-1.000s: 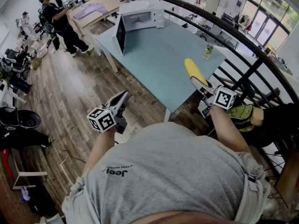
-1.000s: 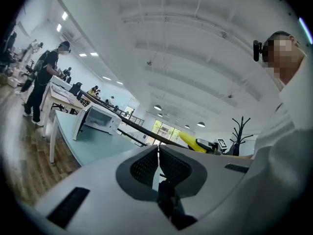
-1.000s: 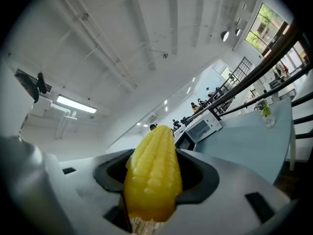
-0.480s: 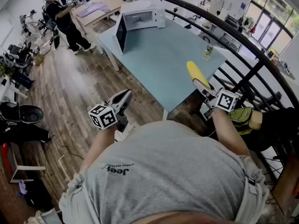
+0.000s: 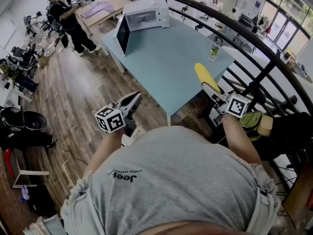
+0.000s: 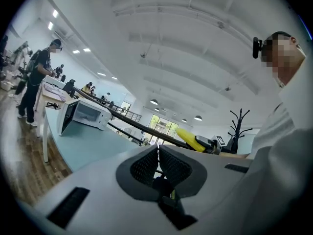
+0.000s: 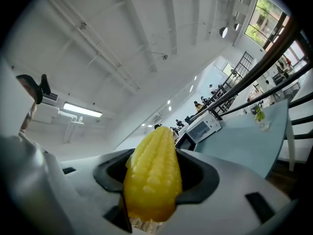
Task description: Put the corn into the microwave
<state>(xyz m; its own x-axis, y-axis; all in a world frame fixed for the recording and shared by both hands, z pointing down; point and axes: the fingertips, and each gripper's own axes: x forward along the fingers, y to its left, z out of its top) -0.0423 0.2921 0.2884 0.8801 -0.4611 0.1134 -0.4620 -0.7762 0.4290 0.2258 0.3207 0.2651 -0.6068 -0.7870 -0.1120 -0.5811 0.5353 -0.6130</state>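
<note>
The person wears a grey short-sleeved T-shirt with small dark lettering. The left claw and right claw each have a pale grey shell, black ribbed pads and a white cube printed with black square markers.

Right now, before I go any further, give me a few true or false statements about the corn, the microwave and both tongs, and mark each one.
1. The right tongs grip the corn. True.
2. The microwave has its door shut. False: the door stands open, swung out to one side.
3. The left tongs hold the bottle. False: they are closed on nothing, and the bottle stands on the table.
4. The microwave sits at the end of the table farthest from the person holding the tongs. True.
</note>
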